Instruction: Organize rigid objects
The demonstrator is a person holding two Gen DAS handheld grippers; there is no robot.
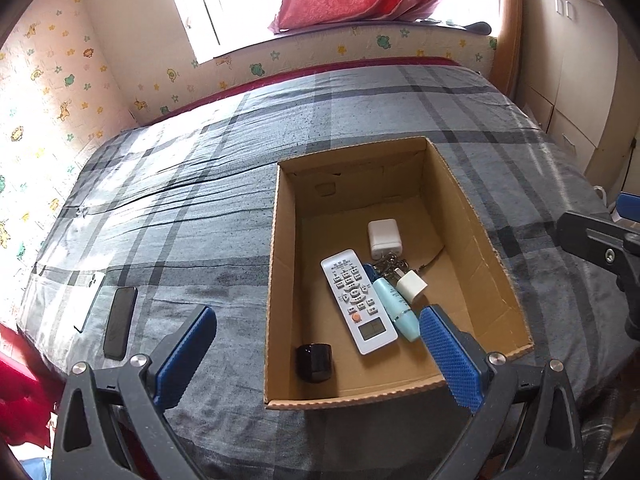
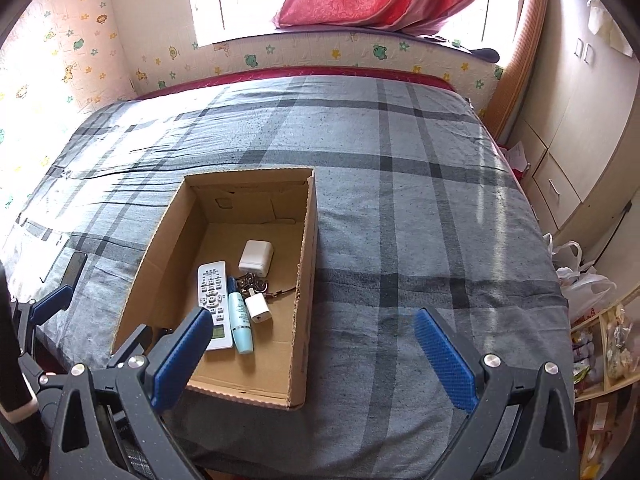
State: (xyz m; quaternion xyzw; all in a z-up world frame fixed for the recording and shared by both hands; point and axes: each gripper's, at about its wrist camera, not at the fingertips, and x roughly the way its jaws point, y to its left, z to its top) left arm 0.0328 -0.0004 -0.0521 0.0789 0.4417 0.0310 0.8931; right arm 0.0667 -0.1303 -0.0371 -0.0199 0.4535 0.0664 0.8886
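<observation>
Remote control [image 1: 358, 301] lies in cardboard box [image 1: 472, 200] beside blue tube [image 1: 398, 309] | we see left gripper [image 1: 316, 322] and right gripper [image 2: 314, 324] both spread wide, empty

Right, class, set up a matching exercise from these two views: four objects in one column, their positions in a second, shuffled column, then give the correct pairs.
Objects
1. white remote control with grey buttons
2. black round container
3. dark rectangular phone
4. larger white square charger

Positions
A. on the grey checked bedcover, outside the brown cardboard box
B. in the box, near corner, apart from the others
C. in the box, touching the pale blue tube
D. in the box, farthest into it of the items

Pairs: 1-C, 2-B, 3-A, 4-D
</observation>
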